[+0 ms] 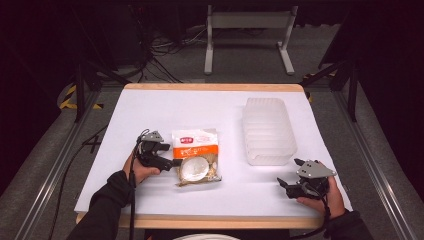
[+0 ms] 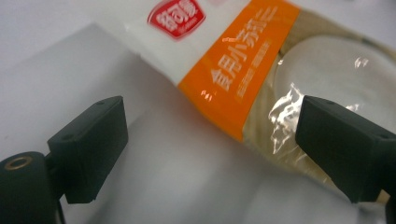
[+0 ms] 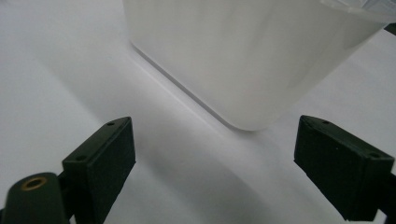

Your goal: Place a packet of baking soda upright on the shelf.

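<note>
1. Left gripper [image 1: 172, 161]: jaws spread wide, aimed at the left edge of the crinkly clear-plastic food packet with white top and orange band [image 1: 196, 156]; nothing pinched, one pad over the film.
2. Packet: flat on the white table cover [image 1: 150, 110], left of centre. Probably light, soft, slippery; best taken at the flat sealed edge, clear of the likely breakable pale round disc inside [image 1: 194, 169].
3. Left gripper view: orange band's print [image 2: 243, 65] and film creases, too small to read from above.
4. Translucent ribbed plastic tub [image 1: 268, 131]: right of centre, well apart from packet.
5. Right gripper [image 1: 286, 187]: jaws spread, empty, near the tub's corner [image 3: 243, 70].
</note>
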`<state>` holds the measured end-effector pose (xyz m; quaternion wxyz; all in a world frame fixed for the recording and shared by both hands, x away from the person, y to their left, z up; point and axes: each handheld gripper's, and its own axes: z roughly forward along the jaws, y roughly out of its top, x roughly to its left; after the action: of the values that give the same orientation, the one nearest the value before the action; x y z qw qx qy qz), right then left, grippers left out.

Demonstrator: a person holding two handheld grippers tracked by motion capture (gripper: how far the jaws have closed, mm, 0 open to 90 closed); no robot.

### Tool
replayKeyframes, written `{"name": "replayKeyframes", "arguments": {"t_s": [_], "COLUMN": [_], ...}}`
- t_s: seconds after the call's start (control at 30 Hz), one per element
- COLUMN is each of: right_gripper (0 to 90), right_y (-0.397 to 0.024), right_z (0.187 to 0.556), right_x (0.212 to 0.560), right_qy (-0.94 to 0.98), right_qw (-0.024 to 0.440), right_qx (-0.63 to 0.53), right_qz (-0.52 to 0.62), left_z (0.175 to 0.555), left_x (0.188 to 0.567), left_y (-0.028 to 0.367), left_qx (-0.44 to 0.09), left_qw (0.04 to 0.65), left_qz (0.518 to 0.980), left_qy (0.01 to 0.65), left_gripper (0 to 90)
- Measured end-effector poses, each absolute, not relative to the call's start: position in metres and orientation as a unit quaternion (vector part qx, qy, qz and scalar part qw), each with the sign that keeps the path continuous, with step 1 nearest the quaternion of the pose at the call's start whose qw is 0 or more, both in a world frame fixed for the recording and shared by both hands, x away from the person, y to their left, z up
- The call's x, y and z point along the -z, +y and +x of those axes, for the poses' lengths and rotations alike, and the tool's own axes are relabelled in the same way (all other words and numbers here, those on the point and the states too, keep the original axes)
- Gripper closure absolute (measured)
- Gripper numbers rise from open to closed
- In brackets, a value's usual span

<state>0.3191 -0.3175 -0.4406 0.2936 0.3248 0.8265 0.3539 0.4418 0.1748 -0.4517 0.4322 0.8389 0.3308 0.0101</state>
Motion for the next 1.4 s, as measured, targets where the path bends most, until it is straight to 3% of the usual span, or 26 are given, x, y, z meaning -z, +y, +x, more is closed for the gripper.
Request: {"name": "replayKeyframes", "arguments": {"t_s": [0.37,0.53,0.7,0.83,1.17,1.33,1.4], "right_gripper": [13.1,13.1,13.1,13.1,13.0,13.0,13.0], "right_y": [-0.317,-0.318,-0.317,-0.317,-0.316,-0.316,-0.317], "right_z": [0.321,0.321,0.321,0.321,0.322,0.322,0.323], "right_x": [0.441,0.441,0.441,0.441,0.442,0.442,0.442], "right_qy": [0.828,0.826,0.827,0.828,0.829,0.83,0.83], "right_qw": [0.292,0.29,0.29,0.29,0.286,0.284,0.284], "right_qx": [-0.354,-0.356,-0.355,-0.356,-0.354,-0.354,-0.354], "right_qz": [0.324,0.326,0.325,0.322,0.325,0.324,0.326], "left_z": [0.455,0.459,0.458,0.455,0.461,0.463,0.463], "left_x": [0.446,0.451,0.452,0.449,0.448,0.445,0.443], "left_y": [0.15,0.151,0.153,0.156,0.14,0.14,0.139], "left_qx": [0.001,-0.006,0.024,0.061,0.05,0.042,0.023], "left_qw": [0.437,0.419,0.431,0.475,0.467,0.471,0.476], "left_qz": [0.843,0.842,0.84,0.82,0.826,0.824,0.821], "left_qy": [0.313,0.34,0.329,0.313,0.311,0.312,0.316], "left_gripper": [15.8,15.6,25.7,32.2,42.8,54.5,64.0]}}
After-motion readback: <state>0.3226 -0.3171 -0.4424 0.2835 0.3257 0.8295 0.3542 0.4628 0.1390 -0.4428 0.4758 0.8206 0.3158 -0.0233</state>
